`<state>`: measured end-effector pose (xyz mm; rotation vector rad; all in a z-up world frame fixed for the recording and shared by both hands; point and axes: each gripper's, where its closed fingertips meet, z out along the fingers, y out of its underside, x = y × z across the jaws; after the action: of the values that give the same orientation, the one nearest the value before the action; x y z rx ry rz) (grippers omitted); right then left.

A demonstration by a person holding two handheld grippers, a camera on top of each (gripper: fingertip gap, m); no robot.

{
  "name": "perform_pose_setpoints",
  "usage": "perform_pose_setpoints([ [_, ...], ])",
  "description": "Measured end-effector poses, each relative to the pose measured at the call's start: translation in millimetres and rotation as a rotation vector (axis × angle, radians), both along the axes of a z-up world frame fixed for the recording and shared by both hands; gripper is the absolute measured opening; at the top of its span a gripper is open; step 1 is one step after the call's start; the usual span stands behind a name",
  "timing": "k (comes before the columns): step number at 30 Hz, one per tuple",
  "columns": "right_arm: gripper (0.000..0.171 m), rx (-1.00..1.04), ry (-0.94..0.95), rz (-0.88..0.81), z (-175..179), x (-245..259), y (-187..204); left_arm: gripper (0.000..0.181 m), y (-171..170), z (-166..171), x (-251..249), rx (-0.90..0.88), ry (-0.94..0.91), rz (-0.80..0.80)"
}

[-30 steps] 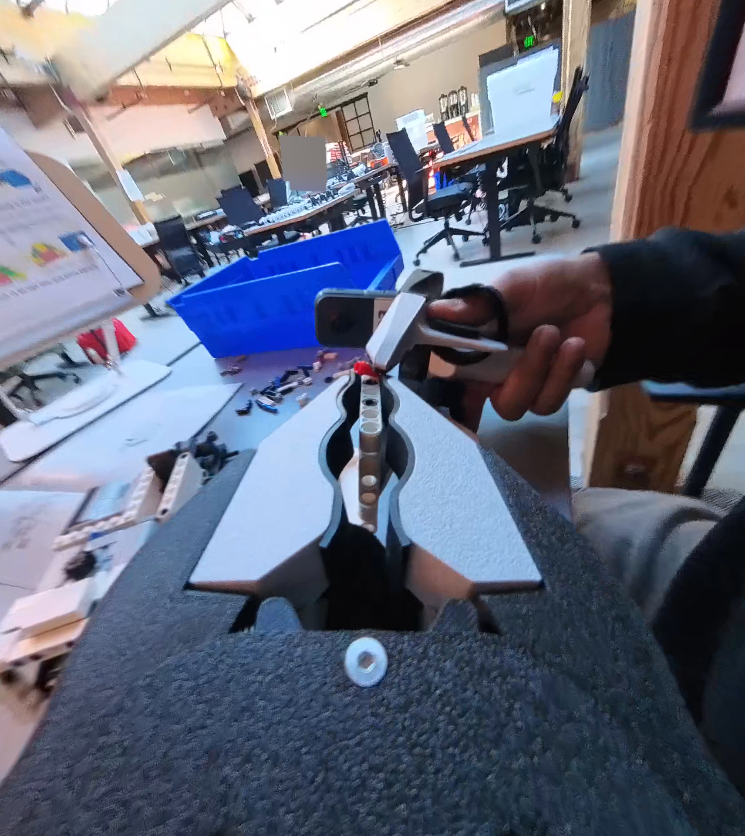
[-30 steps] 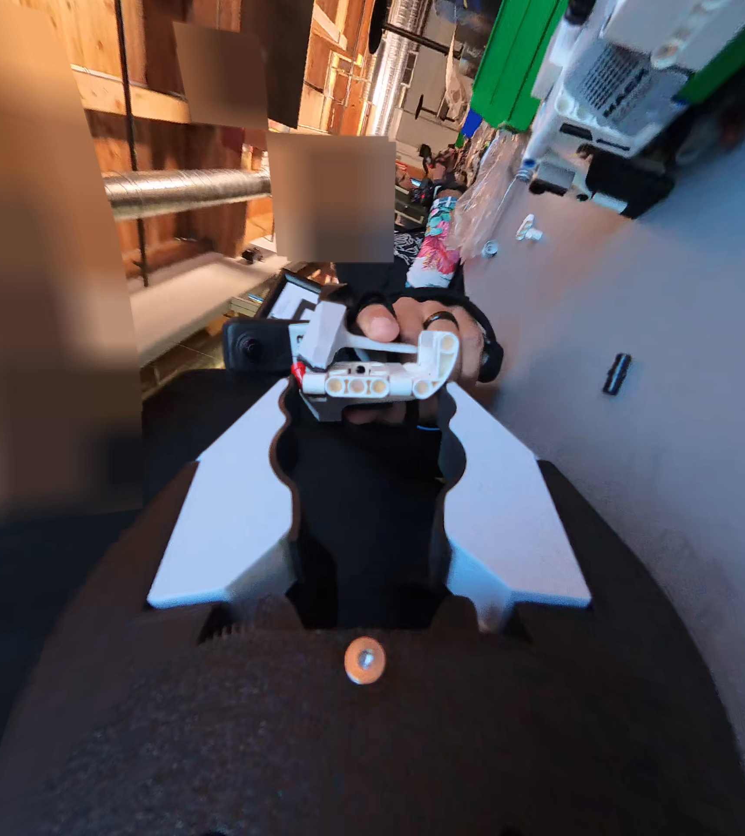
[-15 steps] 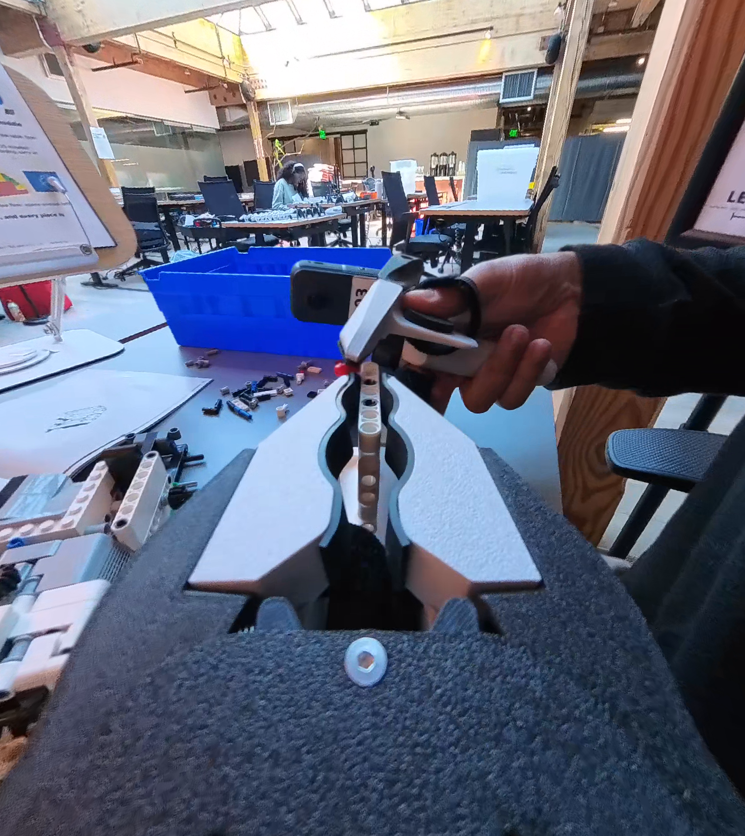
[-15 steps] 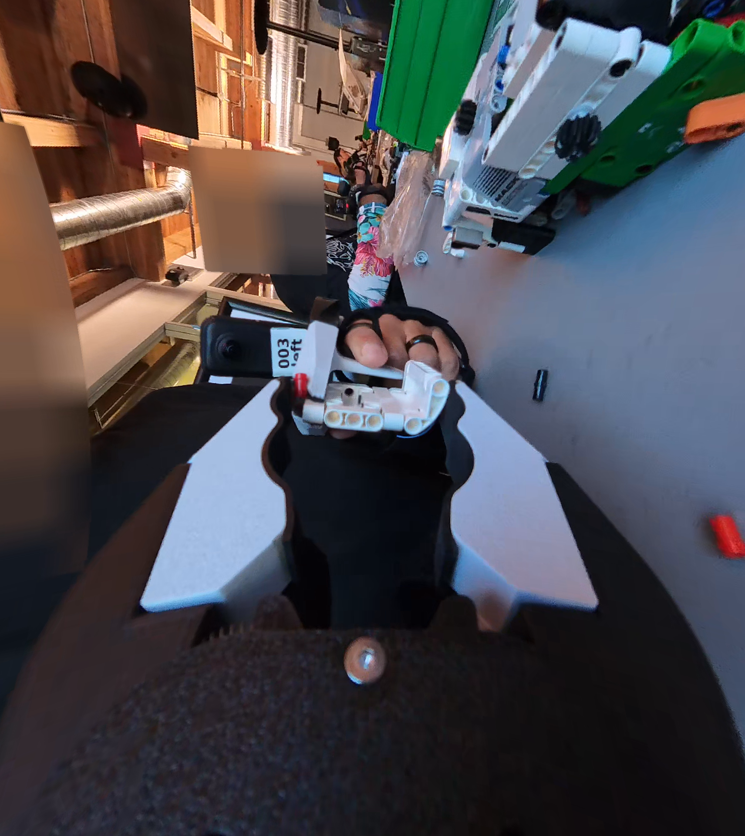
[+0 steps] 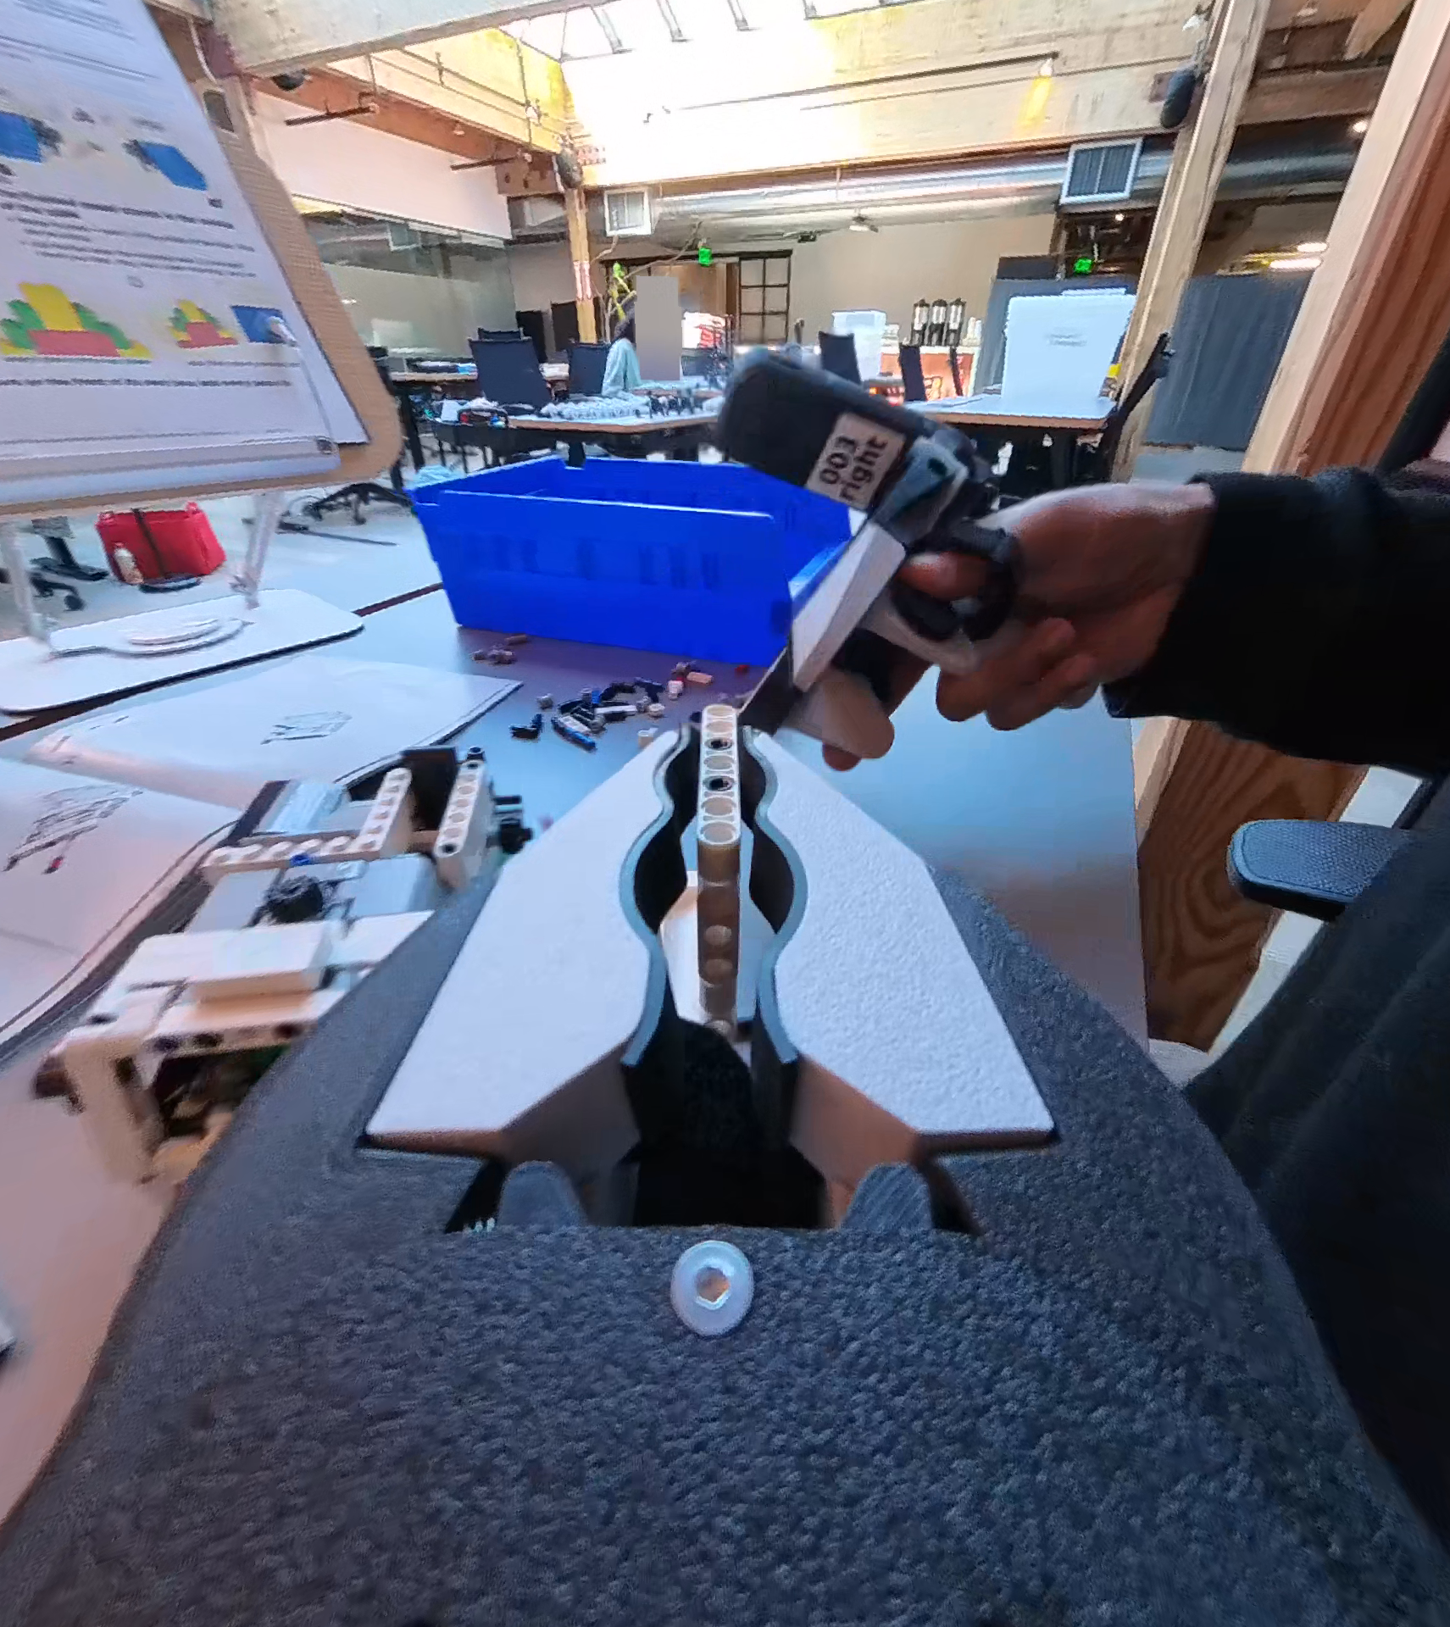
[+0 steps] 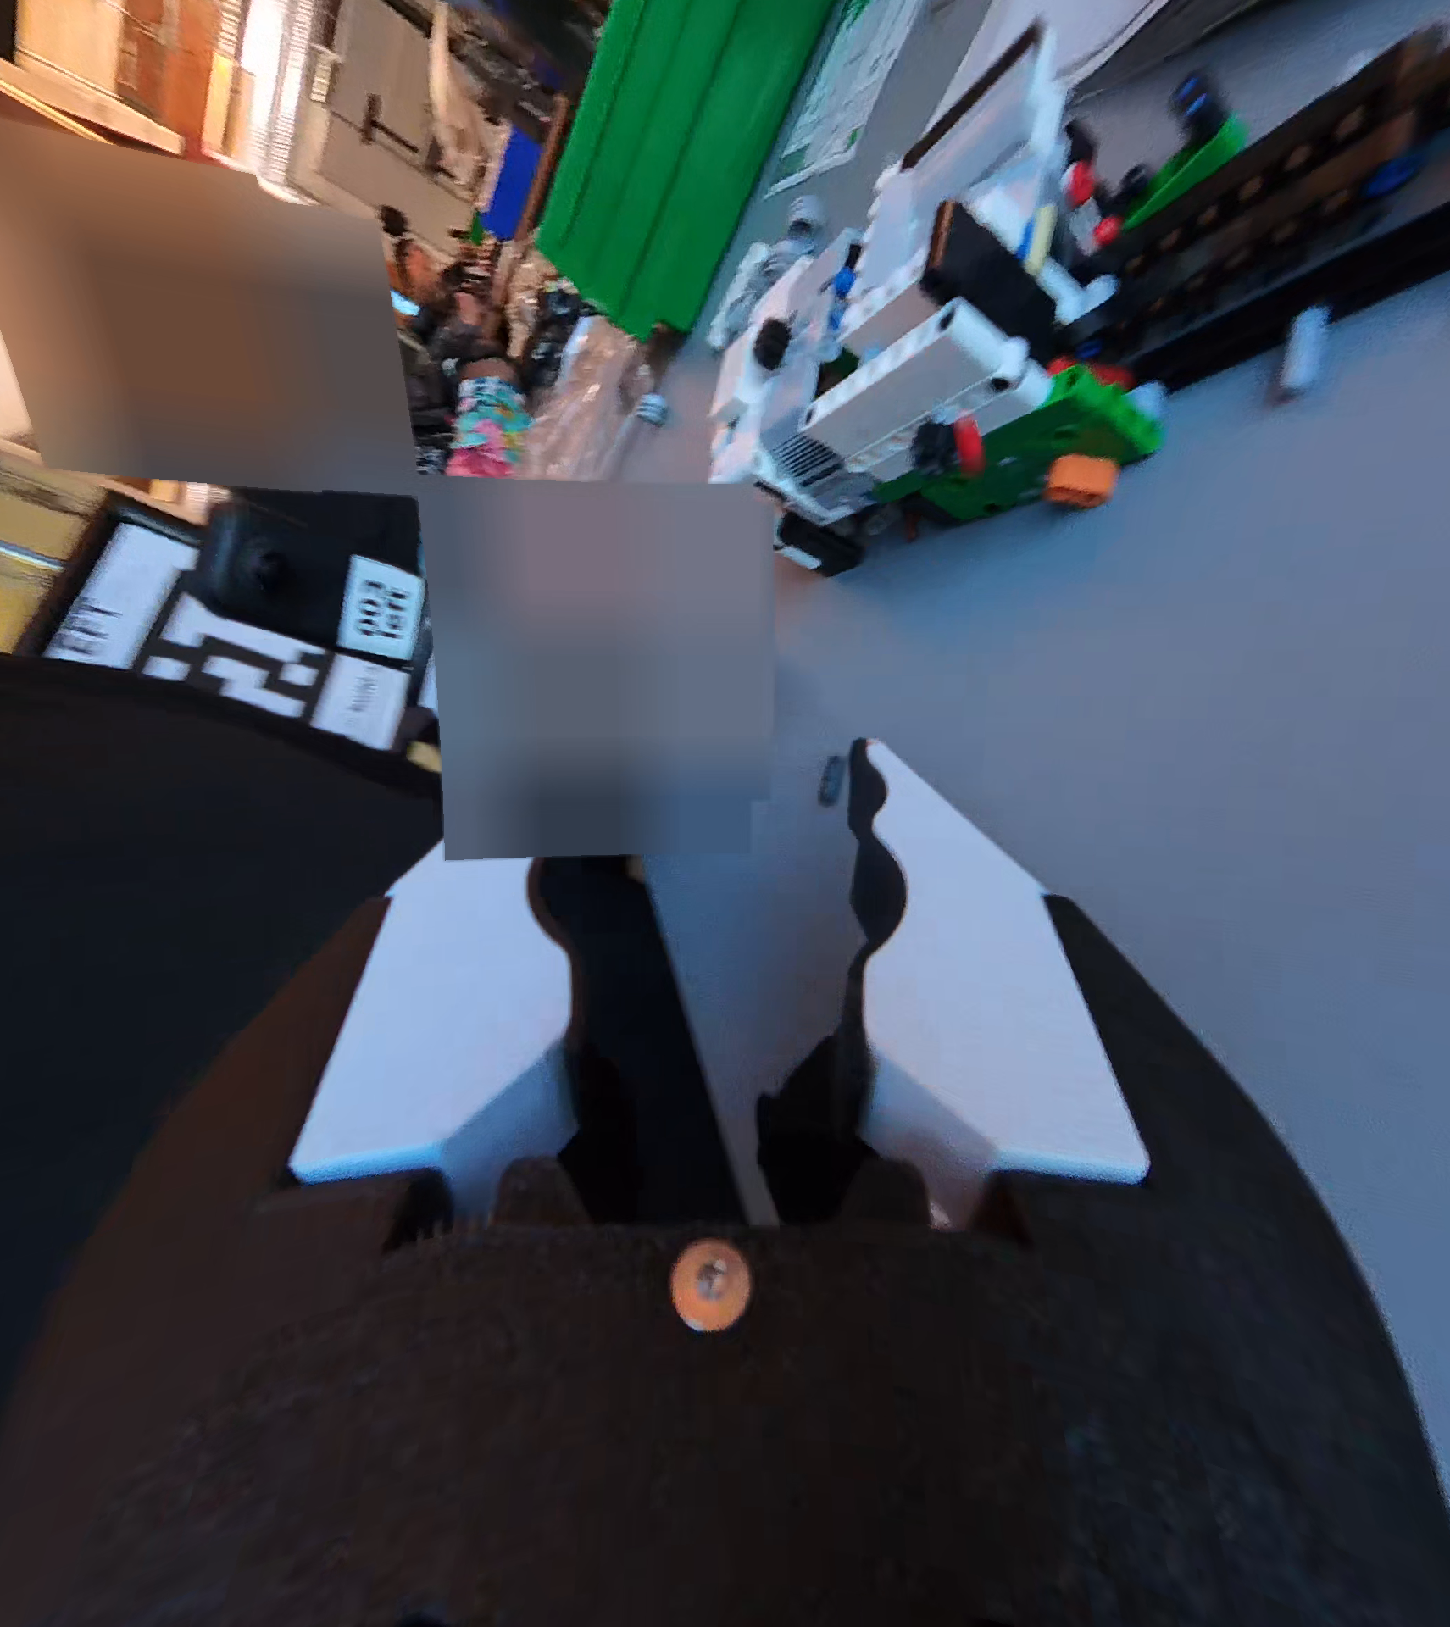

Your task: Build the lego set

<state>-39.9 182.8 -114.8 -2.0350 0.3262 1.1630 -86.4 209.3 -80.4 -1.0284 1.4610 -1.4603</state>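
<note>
Your left gripper [image 5: 717,757] keeps its jaws clamped on the white perforated Technic beam [image 5: 718,845], held above the desk [image 5: 1012,819]. The red pin seen at the beam's tip half a second ago no longer shows there. Your right gripper [image 6: 756,880] has pulled away, jaws spread wide and empty. Judge the pin insertion finished. The part-built model [image 5: 290,889] sits on the desk to the left, awaiting the beam.
</note>
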Motion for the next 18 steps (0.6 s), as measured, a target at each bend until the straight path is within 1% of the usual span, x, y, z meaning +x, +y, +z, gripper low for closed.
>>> perform_pose_setpoints([
  [2, 0.055, 0.007, -0.134, -0.019, -8.2, 6.0, 0.5, 0.006, 11.1, 1.1, -6.6, -0.002, -0.006, 0.021],
  [4, 0.046, 0.014, -0.279, -0.020, -16.3, 10.4, 3.9, 0.006, 18.7, 2.6, -11.2, 0.009, -0.018, 0.035],
  [7, 0.037, 0.029, -0.525, -0.038, -27.0, 22.8, 8.3, 0.006, 28.4, 4.4, -13.8, 0.019, -0.028, 0.070],
  [10, 0.032, -0.051, -0.834, -0.065, -49.6, 50.2, -5.4, 0.006, 31.9, 3.5, -15.0, 0.049, -0.038, 0.094],
  [11, 0.028, -0.063, -0.916, -0.100, -51.9, 60.8, -10.0, 0.006, 31.0, 2.5, -15.0, 0.068, -0.039, 0.098],
  [12, 0.022, -0.059, -0.971, -0.144, -50.6, 68.9, -12.6, 0.006, 29.6, 1.4, -14.7, 0.086, -0.039, 0.101],
  [13, 0.020, -0.042, -0.994, -0.188, -47.1, 74.7, -12.7, 0.006, 27.5, 0.5, -14.0, 0.099, -0.039, 0.101],
  [15, 0.020, -0.052, -0.999, -0.255, -45.0, 89.2, -9.6, 0.006, 22.7, -0.9, -11.1, 0.109, -0.037, 0.092],
  [18, 0.028, -0.117, -0.999, -0.269, -52.8, 113.1, -2.5, 0.006, 15.5, 1.5, -5.8, 0.113, -0.043, 0.072],
])
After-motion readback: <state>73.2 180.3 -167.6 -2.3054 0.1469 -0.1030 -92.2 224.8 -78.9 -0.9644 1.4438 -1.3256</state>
